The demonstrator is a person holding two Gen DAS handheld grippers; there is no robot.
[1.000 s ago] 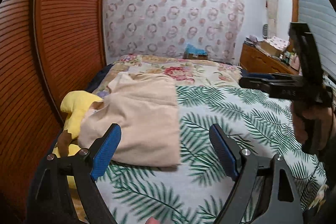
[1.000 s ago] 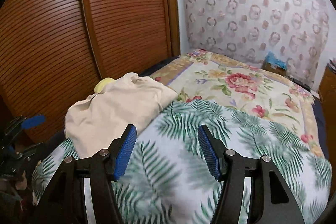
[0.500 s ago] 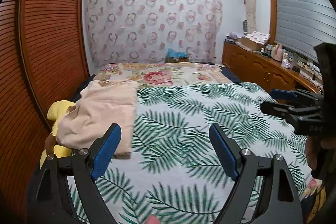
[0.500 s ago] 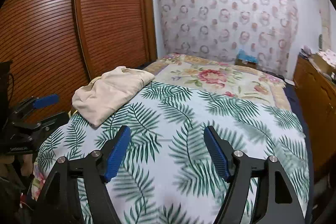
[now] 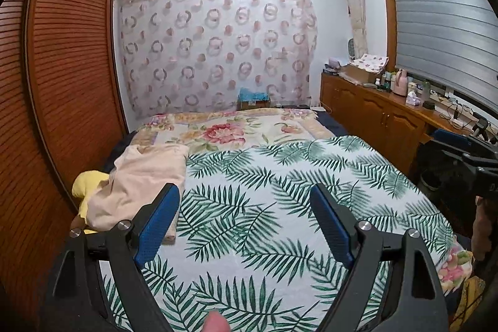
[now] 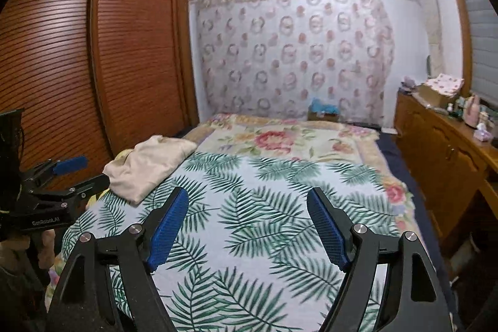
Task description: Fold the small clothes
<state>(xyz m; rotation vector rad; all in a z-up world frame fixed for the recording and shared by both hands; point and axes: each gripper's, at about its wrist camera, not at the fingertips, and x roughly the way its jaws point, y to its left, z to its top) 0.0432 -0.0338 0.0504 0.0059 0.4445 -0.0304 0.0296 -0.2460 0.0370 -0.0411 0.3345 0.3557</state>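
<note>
Judging the beige garment (image 5: 140, 179) first: soft, light, limp cotton, already folded in a loose stack at the far left edge of the bed (image 5: 280, 207), partly over a yellow cloth (image 5: 85, 184) that pokes out beneath. It'll sag and slide, so I'd pinch a doubled hem or corner on its near right edge, not the middle. Wardrobe (image 5: 62, 67) louvred doors stand close on the left, tight there. My left gripper (image 5: 244, 218) fingers stand wide apart, nothing between them. Leaf-print sheet is bare in the middle, floral blanket (image 5: 224, 129) farther back. My right gripper (image 6: 247, 221) is opening, nothing between its fingers either. Cluttered sideboard (image 5: 389, 114) runs along the right, well apart from the garment.
</note>
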